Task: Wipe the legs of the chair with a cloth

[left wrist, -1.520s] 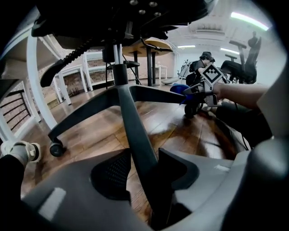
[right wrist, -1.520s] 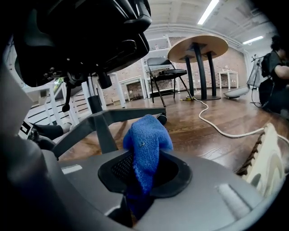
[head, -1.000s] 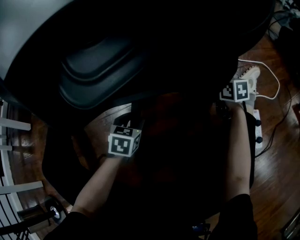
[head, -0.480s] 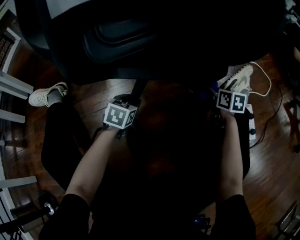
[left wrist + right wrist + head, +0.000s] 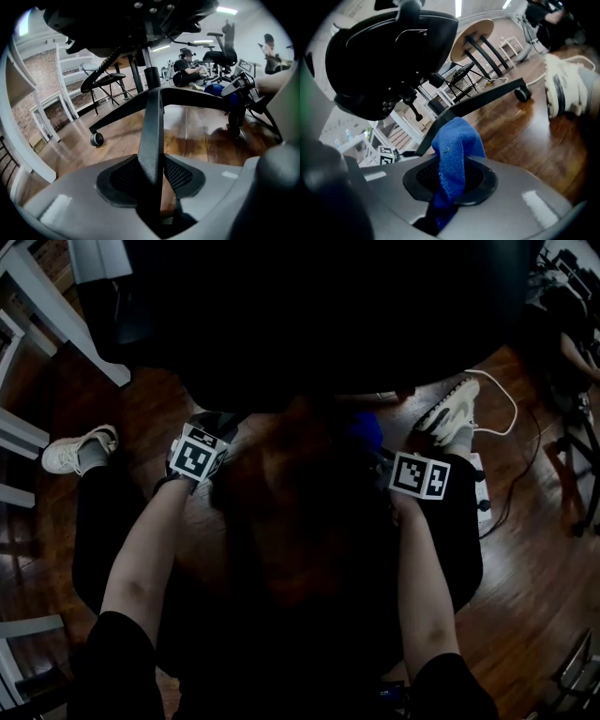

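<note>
1. Judging by its droop, the cloth is soft, light and limp. It should fold round a bar readily and is best held by a bunched end, leaving a free flap to rub with.
2. The right gripper has it that way: its jaws are closed on the bunched lower part, and the blue flap stands up and flops over above the pads.
3. The chair leg looks stiff, smooth and probably slick. The chair rides on wheels, so it may roll when pushed, and a steadying hold on a leg makes sense.
4. The left gripper straddles that leg, with its pads lying against both sides. The jaws are opening at this moment, so I judge the hold to be light.
5. The head view shows both arms reaching under the dark chair, a shoe and the wooden floor. The legs are lost in shadow there, and only a patch of blue shows.
6. Only the left gripper view shows the leg running up to the hub, with the cloth off to the right and apart from this leg.
7. Only the right gripper view shows the grip on the cloth, and another leg behind it ending in a wheel. Whether the cloth touches that leg I cannot tell.
</note>
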Available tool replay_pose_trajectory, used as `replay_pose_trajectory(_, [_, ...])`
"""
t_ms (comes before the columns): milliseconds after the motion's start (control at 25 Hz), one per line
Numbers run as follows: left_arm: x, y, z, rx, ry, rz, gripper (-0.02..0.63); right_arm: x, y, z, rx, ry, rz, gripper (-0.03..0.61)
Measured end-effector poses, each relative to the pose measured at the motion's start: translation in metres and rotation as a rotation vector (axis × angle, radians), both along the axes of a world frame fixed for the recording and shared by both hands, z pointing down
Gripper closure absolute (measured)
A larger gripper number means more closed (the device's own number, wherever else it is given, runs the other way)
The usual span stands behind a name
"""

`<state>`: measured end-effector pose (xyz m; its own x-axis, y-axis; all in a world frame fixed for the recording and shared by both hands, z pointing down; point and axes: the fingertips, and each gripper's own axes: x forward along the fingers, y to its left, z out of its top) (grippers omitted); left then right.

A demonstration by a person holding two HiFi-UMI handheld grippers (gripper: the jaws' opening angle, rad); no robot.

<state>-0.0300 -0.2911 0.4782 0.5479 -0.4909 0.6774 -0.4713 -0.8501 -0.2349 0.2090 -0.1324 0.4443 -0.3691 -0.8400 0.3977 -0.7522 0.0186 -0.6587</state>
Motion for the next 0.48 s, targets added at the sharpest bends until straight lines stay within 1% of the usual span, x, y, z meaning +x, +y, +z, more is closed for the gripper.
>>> replay_pose_trajectory(40, [-0.005,-0.006,-0.002,0.024,-0.009,0.020,0.437,-0.009,0.001,0.000,0.007,-0.033,0.002,0.509])
replay_pose_trajectory(120, [-0.018,-0.017,-0.007,0.077,-0.040,0.029,0.429,-0.031,0.002,-0.001,0.022,-0.024,-0.009,0.509])
replay_pose_trajectory(200, [-0.032,-0.026,-0.019,0.129,-0.049,-0.019,0.426,-0.049,0.002,0.001,0.030,-0.011,-0.024,0.509])
replay_pose_trajectory(240, [-0.038,-0.027,-0.027,0.148,-0.028,-0.055,0.426,-0.057,0.002,0.002,0.036,-0.005,-0.033,0.509])
replay_pose_trajectory(280, [-0.042,-0.025,-0.035,0.160,0.011,-0.090,0.426,-0.065,0.001,0.002,0.045,0.005,-0.042,0.506])
replay_pose_trajectory(360, [-0.045,-0.007,-0.046,0.145,0.103,-0.126,0.426,-0.082,0.000,0.003,0.059,0.020,-0.056,0.503])
replay_pose_trajectory(400, [-0.045,0.008,-0.046,0.116,0.143,-0.125,0.426,-0.089,-0.001,0.003,0.064,0.028,-0.052,0.503])
replay_pose_trajectory(480, [-0.043,0.044,-0.039,0.023,0.212,-0.100,0.421,-0.101,-0.005,0.004,0.077,0.048,-0.023,0.503])
